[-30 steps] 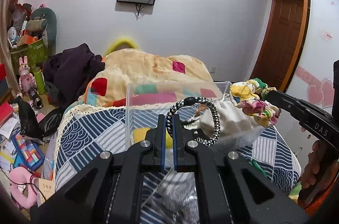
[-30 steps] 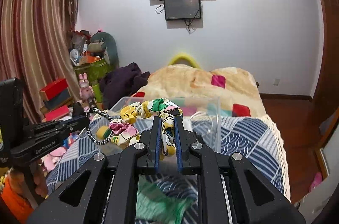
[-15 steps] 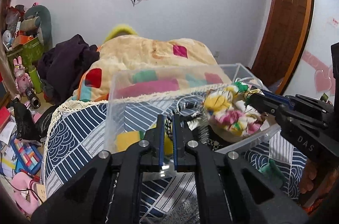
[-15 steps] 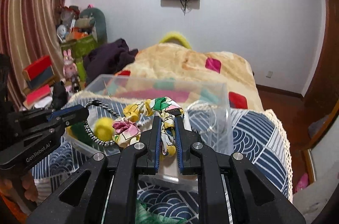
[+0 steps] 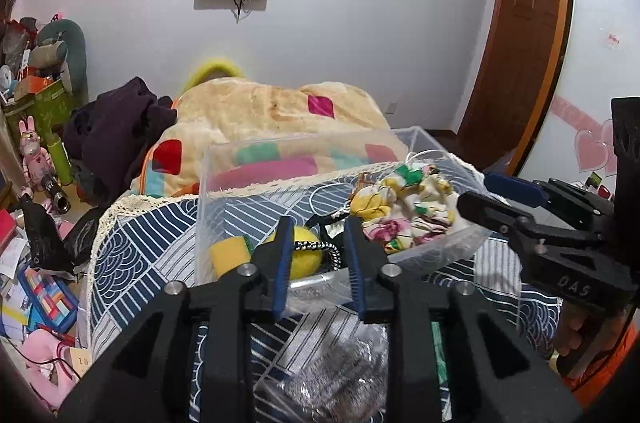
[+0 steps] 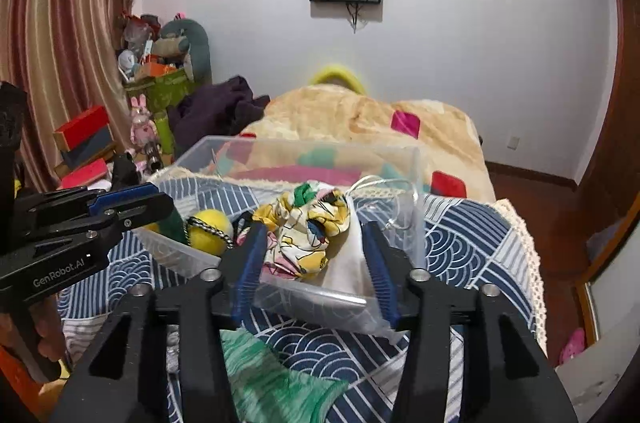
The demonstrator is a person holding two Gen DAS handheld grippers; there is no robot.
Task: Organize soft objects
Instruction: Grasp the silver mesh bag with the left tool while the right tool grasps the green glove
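Two grippers hover at the near rim of the clear plastic bin (image 5: 224, 191), which rests on the blue patterned bedspread (image 5: 136, 247). Left gripper (image 5: 316, 243): fingers spread apart, holding nothing. Right gripper (image 6: 316, 247): fingers spread wide, holding nothing.

Contents of the bin:
- Floral scrunchie (image 6: 308, 227), lying on a white drawstring pouch (image 6: 344, 271) at the near right corner of the bin.
- Black-and-white braided cord (image 5: 316, 245), draped over a yellow ball (image 5: 306, 255) toward the near left side of the bin.
- Yellow sponge (image 5: 228, 253), against the left wall of the bin.

Outside the bin: a green cloth (image 6: 264, 383) lies on the bedspread just in front of the near wall. A silvery mesh bag (image 5: 340, 379) lies under the left gripper, also in front of the near wall.

Judged status: scrunchie and cord are deposited; the green cloth and the mesh bag remain to be collected.

Risks:
1. The bin's near right corner appears to overhang slightly; a fingertip catching the rim on withdrawal could tip or drag the bin.
2. Cord or pouch string could snag a spread finger and be pulled back out.
3. The grippers are close together; a converging reach could cause collision
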